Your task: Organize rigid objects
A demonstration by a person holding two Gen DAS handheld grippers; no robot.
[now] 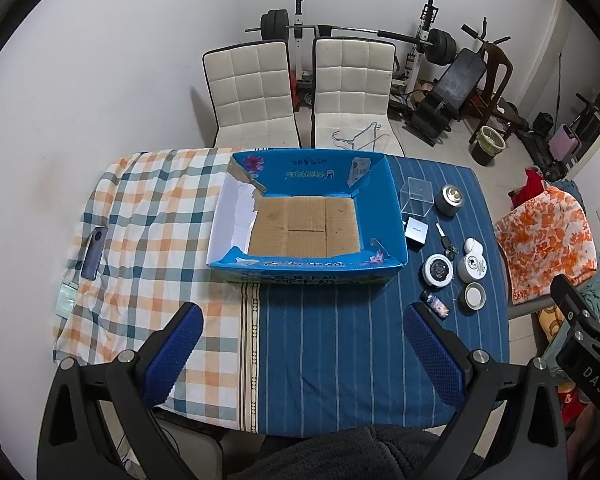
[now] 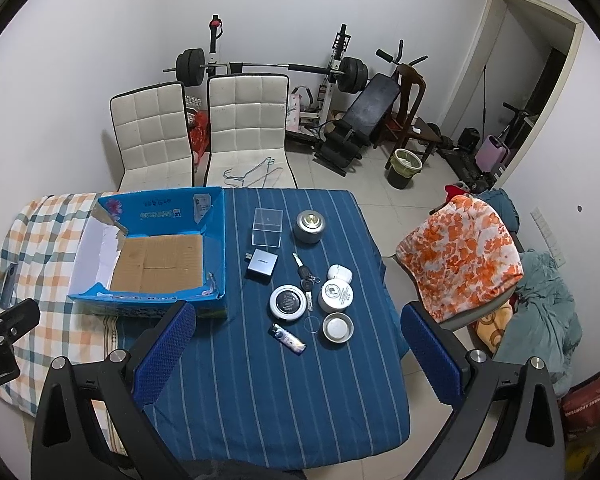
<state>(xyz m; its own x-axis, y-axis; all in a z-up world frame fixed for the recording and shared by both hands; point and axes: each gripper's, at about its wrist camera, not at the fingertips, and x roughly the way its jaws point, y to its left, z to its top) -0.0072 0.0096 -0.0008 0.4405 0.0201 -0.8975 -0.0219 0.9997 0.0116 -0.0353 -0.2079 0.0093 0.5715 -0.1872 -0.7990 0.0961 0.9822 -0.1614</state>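
An empty blue cardboard box (image 1: 392, 216) (image 2: 216, 240) sits on the table. To its right lie small objects: a clear plastic cube (image 2: 267, 227) (image 1: 416, 196), a grey metal burner (image 2: 309, 226) (image 1: 451, 200), a grey charger (image 2: 263, 266) (image 1: 415, 232), a car key (image 2: 305, 274), a black-and-white round tin (image 2: 287, 303) (image 1: 438, 272), a white jar (image 2: 336, 295) (image 1: 472, 268), a metal lid (image 2: 337, 328) (image 1: 473, 298), a lighter (image 2: 287, 339) (image 1: 435, 304) and a white case (image 2: 340, 273). My left gripper (image 1: 302, 324) and right gripper (image 2: 296, 320) hover open and empty above the near table edge.
A phone (image 1: 94, 252) lies on the checked cloth at the far left. Two white chairs (image 1: 300, 92) stand behind the table, one with wire hangers (image 2: 252, 176). A chair draped in orange cloth (image 2: 460, 256) stands to the right. Gym gear lines the back wall.
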